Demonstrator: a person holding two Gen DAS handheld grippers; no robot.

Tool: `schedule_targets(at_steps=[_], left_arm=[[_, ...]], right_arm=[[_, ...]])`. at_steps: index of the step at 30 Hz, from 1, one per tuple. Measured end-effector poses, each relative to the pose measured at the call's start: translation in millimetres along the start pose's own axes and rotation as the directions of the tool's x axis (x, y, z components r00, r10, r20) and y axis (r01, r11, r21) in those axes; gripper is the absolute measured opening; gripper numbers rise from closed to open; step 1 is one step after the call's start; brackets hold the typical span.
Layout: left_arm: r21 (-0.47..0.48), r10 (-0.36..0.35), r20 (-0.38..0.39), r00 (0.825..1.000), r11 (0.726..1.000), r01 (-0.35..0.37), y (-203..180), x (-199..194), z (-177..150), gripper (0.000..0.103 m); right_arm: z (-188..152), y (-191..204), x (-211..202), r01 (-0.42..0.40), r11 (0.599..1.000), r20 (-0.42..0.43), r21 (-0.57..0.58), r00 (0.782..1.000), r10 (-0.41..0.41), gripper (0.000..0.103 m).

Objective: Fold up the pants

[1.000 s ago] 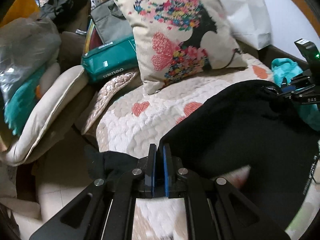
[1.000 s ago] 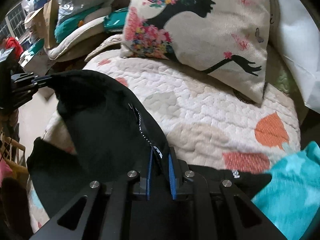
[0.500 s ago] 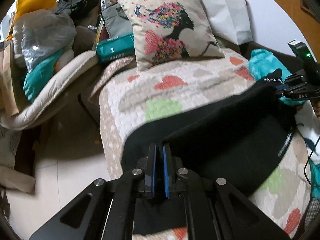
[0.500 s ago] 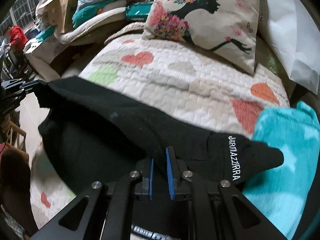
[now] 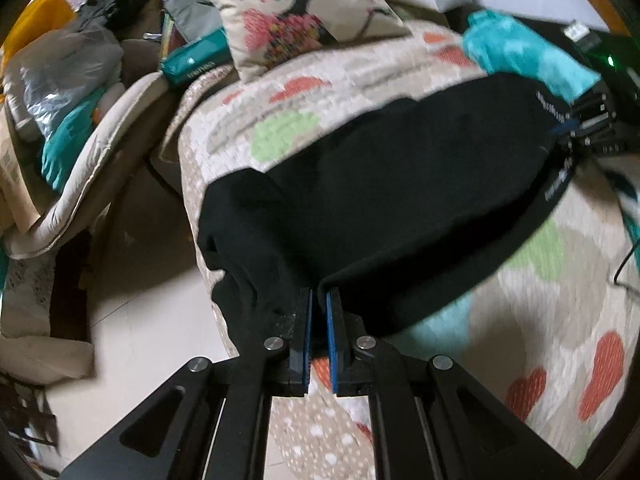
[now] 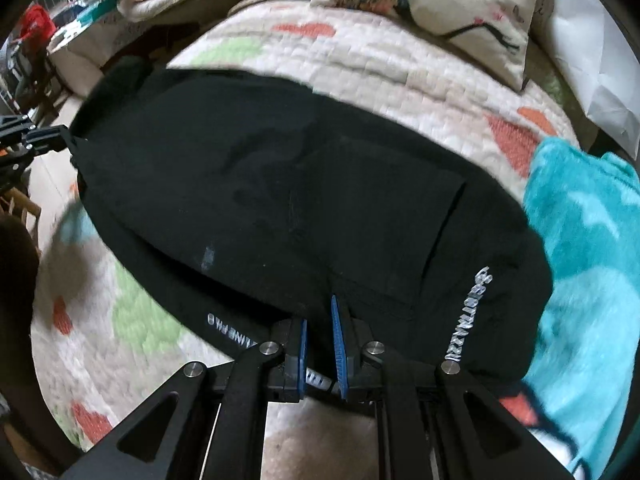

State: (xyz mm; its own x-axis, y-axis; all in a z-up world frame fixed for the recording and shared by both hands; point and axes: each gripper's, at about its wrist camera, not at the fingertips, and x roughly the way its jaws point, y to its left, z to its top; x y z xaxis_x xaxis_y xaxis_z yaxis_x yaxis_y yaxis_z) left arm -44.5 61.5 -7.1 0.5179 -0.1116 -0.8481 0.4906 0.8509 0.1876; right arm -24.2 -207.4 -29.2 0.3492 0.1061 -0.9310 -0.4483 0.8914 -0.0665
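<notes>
- On the far left of the left wrist view, off the bed, a cream cushion (image 5: 100, 148) lies under a heap of bags, with a green box (image 5: 196, 62) just beside it.
- The left gripper (image 5: 319, 300) has its blue pads nearly together, pinching a fold of the black pants (image 5: 392, 184) at the bed's left edge.
- The pants lie spread across the quilt (image 5: 280, 92), one end draped over the left edge, white lettering at the other.
- A printed pillow (image 5: 304, 12) stands at the head of the bed, apart from the pants.
- The right gripper (image 6: 320, 312) is clamped on the pants' near edge, blue pads narrowly parted with cloth between.
- A teal blanket (image 6: 588, 248) touches the pants toward the bed's right edge.
</notes>
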Motion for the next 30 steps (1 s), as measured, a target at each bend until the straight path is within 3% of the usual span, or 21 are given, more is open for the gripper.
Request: schedule_targets(at_steps=[9, 12, 14, 19, 22, 24, 26, 30], left_arm=[[0.028, 0.018, -0.125, 0.992, 0.999, -0.015, -13, 9, -12, 0.01], [0.015, 0.01, -0.14, 0.99, 1.0, -0.008, -8, -1, -15, 0.01], [-0.026, -0.009, -0.13, 0.991, 1.0, 0.006, 1, -14, -16, 0.01], [-0.195, -0.016, -0.069, 0.997, 0.981, 0.003, 38, -52, -19, 0.015], [-0.311, 0.013, -0.012, 1.0, 0.95, -0.016, 56, -71, -10, 0.027], [-0.363, 0.016, 0.052, 0.999, 0.932, 0.004, 55, -80, 2, 0.04], [-0.383, 0.007, 0.123, 0.992, 0.923, 0.04, 45, -83, 16, 0.044], [-0.412, -0.039, 0.273, 0.961, 0.898, 0.154, 12, -68, 41, 0.048]], right_arm=[[-17, 9, 9, 0.021, 0.999, -0.053, -0.035, 0.998, -0.023, 0.014], [-19, 7, 12, 0.016, 1.0, -0.08, -0.014, 0.997, -0.017, 0.034], [-21, 5, 11, 0.026, 1.0, -0.082, -0.012, 0.996, -0.027, 0.056], [-27, 6, -9, 0.022, 1.0, -0.054, -0.018, 0.998, -0.023, 0.059], [-28, -9, -41, -0.033, 0.998, 0.057, 0.053, 0.998, 0.03, 0.059], [-28, -37, -63, -0.093, 0.981, 0.154, 0.168, 0.986, 0.067, 0.059], [-28, -68, -72, -0.138, 0.945, 0.21, 0.295, 0.975, 0.077, 0.059], [-35, -137, -64, -0.191, 0.817, 0.24, 0.544, 0.968, 0.067, 0.059]])
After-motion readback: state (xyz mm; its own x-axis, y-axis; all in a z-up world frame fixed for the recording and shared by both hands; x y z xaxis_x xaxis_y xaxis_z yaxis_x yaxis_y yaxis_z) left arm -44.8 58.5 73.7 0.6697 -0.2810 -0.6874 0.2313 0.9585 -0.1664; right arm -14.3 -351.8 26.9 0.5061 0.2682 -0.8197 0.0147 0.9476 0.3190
